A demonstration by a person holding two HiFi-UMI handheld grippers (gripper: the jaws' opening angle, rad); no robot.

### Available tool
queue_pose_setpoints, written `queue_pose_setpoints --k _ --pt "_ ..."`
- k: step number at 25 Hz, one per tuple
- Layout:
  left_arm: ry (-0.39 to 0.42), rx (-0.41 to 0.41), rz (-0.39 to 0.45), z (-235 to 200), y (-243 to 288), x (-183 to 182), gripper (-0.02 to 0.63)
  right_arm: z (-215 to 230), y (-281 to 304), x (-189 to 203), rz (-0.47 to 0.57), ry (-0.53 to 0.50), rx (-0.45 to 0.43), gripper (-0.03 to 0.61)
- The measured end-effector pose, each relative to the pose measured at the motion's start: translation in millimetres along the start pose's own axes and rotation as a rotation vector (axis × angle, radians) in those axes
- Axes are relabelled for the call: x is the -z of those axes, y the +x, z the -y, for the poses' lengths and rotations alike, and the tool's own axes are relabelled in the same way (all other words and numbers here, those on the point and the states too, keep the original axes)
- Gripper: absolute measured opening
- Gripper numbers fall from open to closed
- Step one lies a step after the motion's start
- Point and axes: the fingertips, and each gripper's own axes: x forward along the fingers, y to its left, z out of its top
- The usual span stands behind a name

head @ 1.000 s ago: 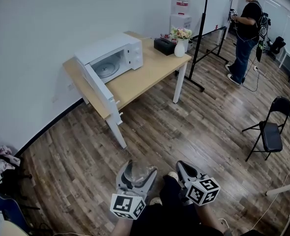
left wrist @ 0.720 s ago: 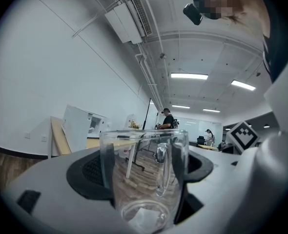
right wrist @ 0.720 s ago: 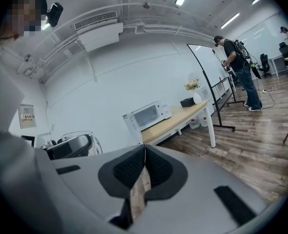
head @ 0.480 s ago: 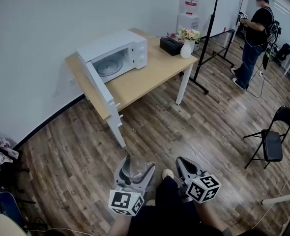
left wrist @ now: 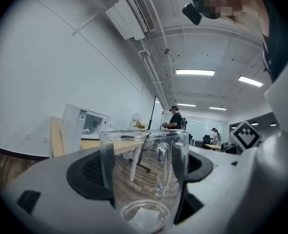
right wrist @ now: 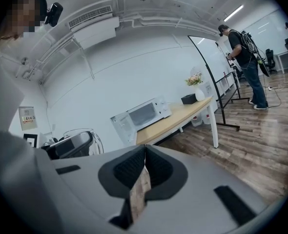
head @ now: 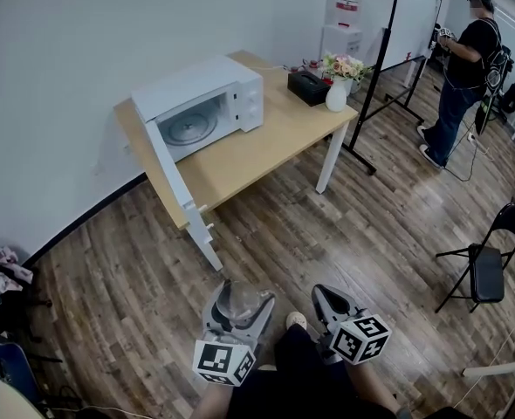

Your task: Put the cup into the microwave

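Wood flooring (head: pixel 327 225) stretches ahead to the surface (head: pixel 266 142) carrying the microwave (head: pixel 201 103), its door (head: pixel 172 168) swung open ready for loading, while the left claw (head: pixel 237 314) is clamped on the upright glass cup (head: pixel 240 299), well apart from it, and the right claw (head: pixel 329 304) rides empty, jaws together.

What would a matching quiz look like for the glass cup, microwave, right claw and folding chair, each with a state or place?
Things:
1 clear glass cup
2 white box-shaped microwave
3 right claw
4 black metal folding chair

States:
A door swung open
B shut, empty
C standing on the wooden floor
D held in the left claw

Pairs: 1-D, 2-A, 3-B, 4-C.
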Motion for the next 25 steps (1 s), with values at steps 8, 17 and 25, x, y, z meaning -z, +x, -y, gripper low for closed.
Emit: queue_pose_setpoints --k 8,17,25 --pt "-0.003 -0.052 0.018 -17.7 52.9 -7.7 0.400 29.0 47.7 -26.0 -0.039 -0.018 -0.063 -0.006" --pt "-0.008 -0.109 0.030 -27.2 104.9 -11.6 0.400 71.3 88.0 -53.9 -0.068 -0.038 -0.077 -0.008" --pt "-0.020 -0.168 0.055 -26.1 142.1 -6.8 0.400 100.6 109.7 -70.3 -0.084 -0.074 -0.142 -0.008"
